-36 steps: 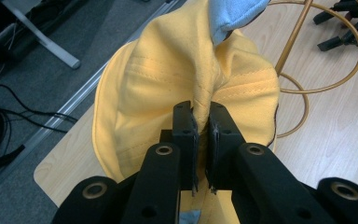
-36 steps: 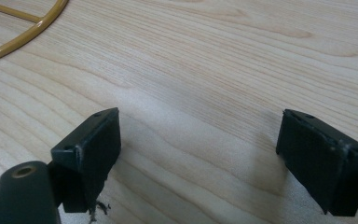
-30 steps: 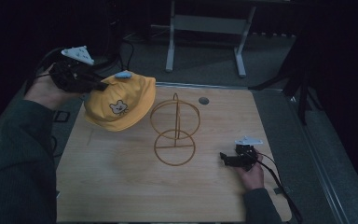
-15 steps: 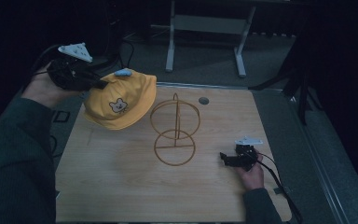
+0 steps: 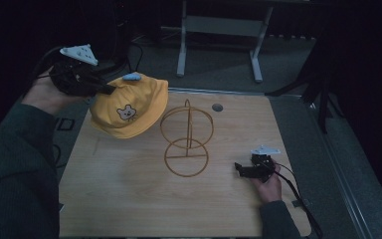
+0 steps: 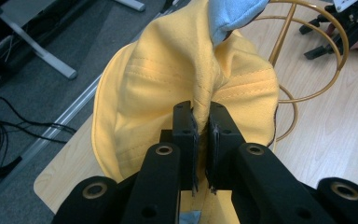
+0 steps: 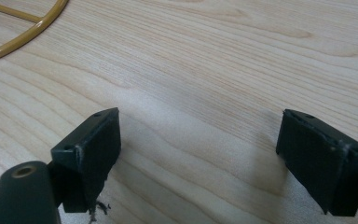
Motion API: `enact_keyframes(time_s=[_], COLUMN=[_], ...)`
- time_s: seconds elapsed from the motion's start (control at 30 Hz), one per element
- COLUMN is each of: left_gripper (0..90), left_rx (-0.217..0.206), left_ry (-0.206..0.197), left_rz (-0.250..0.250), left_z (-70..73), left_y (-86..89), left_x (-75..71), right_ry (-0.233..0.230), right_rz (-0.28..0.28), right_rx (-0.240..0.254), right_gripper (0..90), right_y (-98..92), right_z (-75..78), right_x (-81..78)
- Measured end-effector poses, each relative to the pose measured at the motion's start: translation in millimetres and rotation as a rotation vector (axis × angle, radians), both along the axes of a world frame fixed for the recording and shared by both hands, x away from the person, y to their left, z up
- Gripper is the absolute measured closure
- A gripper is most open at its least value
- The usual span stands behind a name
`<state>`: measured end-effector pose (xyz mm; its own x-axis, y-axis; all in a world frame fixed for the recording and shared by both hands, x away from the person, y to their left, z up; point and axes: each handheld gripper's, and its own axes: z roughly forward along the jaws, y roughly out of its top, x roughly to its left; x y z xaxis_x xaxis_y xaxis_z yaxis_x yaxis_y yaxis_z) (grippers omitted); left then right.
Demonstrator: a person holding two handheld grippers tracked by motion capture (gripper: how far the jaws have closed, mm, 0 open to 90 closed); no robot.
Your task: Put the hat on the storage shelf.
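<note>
No readable brand or lettering on anything; the one marking is a small bear-face emblem (image 5: 125,113) on the front of the yellow cap (image 5: 129,107), facing the camera in the high view

Nearest: right gripper (image 7: 198,154) lies low on the wooden table (image 5: 129,199) in the person's right hand (image 5: 268,186). Jaws released, spread wide, nothing between them but bare board. Board is pale wood with long wavy grain, matte; a small dark fleck sits at the foot of its left jaw. Ahead and to the left of these jaws, a curved piece of the wire stand's base ring

Middle: wire stand (image 5: 186,139) between the two grippers, well apart from the right one, close to the cap. Thin golden-yellow metal rod, a flat round base ring with a crossbar, upright hoops above it, open frame

Left: left gripper (image 6: 201,135) clenched on a gathered fold of the cap's fabric, pads pressed tight either side of the pinch. Cap hangs ahead of these jaws, over the table's far left corner, its lower edge near or on the board, cannot tell which. Cloth is cotton-like, stitched seams, soft dome; light blue piece (image 6: 230,16) at its top

Far: grey floor, black cables, metal-framed stand legs, room dark beyond
</note>
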<state>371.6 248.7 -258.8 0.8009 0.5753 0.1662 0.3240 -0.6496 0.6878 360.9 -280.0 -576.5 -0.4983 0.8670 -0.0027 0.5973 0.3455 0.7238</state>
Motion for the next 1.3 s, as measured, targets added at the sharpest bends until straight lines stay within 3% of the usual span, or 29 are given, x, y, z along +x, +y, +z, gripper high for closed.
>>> enact_keyframes(time_s=[1.3], left_gripper=[83.7], left_rx=[0.008], left_ry=[0.001], left_rz=[-0.093], left_z=[12.5], left_y=[-30.4], left_x=[1.3], right_ry=[0.0], right_rz=[0.0], right_rx=[0.0], right_gripper=[13.6], right_y=[0.0], right_z=[0.0], right_x=[0.0])
